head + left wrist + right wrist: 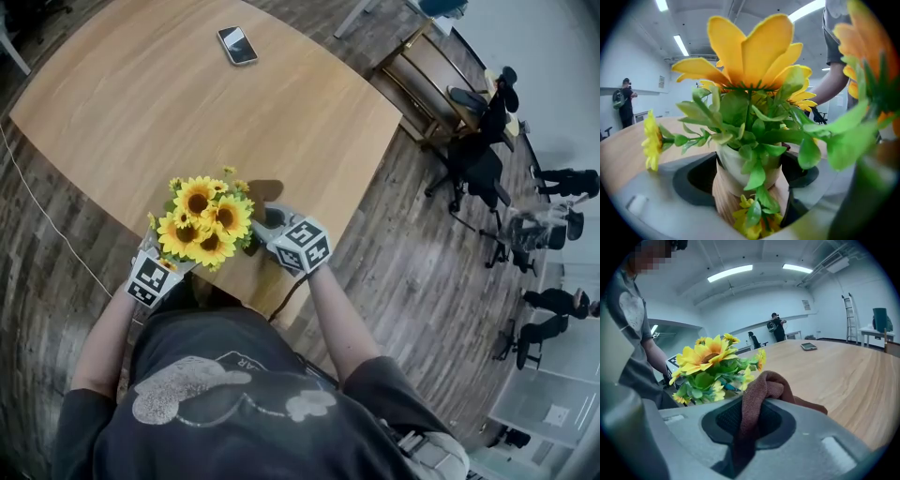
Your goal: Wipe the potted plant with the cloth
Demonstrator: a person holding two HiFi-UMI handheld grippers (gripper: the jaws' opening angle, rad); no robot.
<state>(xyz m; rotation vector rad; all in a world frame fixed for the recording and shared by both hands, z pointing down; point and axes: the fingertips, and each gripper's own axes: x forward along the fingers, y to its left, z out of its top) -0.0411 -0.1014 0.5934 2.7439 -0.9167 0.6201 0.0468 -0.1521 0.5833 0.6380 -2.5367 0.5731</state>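
The wooden table [141, 103] fills the upper left of the head view, and the person [234, 394] stands at its 6 o'clock edge. The potted plant [204, 223], a bunch of yellow sunflowers with green leaves, sits at that near edge.

The left gripper [159, 267] comes in from the plant's 8 o'clock. In the left gripper view its jaws are clamped on the pot [736, 173], one dark pad against each side, with leaves hanging down over the front.

The right gripper [279, 234] is just beside the plant at its 3 o'clock. Its jaws are pinched on a brown cloth [761, 390], which bunches up above them. In that view the flowers are at the cloth's 10 o'clock, close but not touching.

A phone [237, 44] lies flat at the table's 12 o'clock, well apart from the plant.
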